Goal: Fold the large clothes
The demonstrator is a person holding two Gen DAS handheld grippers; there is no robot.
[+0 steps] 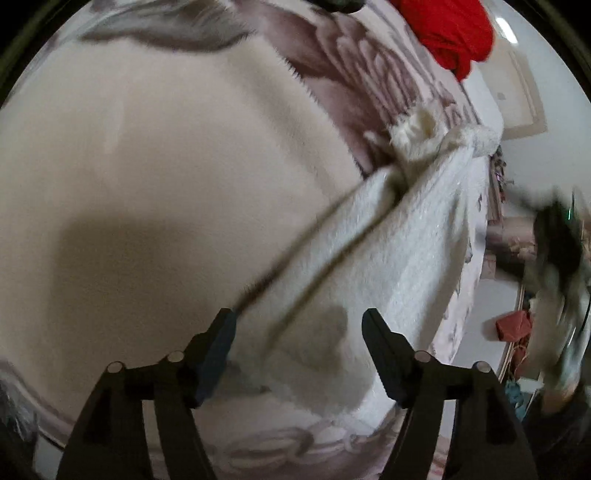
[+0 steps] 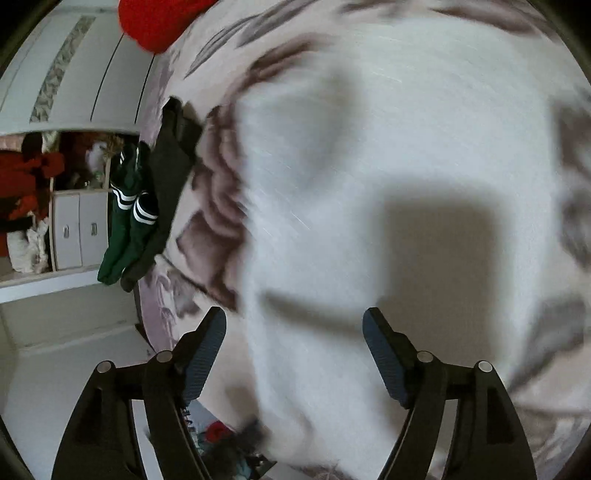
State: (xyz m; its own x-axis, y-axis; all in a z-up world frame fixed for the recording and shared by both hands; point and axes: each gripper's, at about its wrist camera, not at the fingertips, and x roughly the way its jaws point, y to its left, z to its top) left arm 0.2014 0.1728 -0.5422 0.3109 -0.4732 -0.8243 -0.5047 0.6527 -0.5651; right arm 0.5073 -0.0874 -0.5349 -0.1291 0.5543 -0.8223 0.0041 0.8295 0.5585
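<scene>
1. On the bed, a large white fleece garment (image 1: 166, 177) is seen spread flat over a pale floral bedspread (image 1: 373, 74), filling most of both wrist views.
2. Toward the right of the left wrist view, a fluffier folded part of the garment (image 1: 399, 251) is laid across the smooth body, with a dark edge line running diagonally along the fold.
3. The left gripper (image 1: 299, 354) is pitched steeply down over the near hem; its jaws are parted wide, and nothing is clamped between the pads, the fleece lying beneath the gap.
4. The right gripper (image 2: 295, 354) is likewise angled down over the garment (image 2: 388, 147); its jaws are spread wide and no cloth is gripped. A blocky shadow is cast on the fabric ahead of it.
5. The right gripper with the hand holding it (image 1: 557, 258) is glimpsed, heavily blurred, at the right edge of the left wrist view, beyond the bed's side.
6. A red cloth item (image 1: 454, 33) is seen at the far end of the bed.
7. Green garments with white stripes (image 2: 127, 221) and a dark garment (image 2: 166, 173) are draped over the bed's edge in the right wrist view, with a white drawer unit (image 2: 79, 229) behind them.
</scene>
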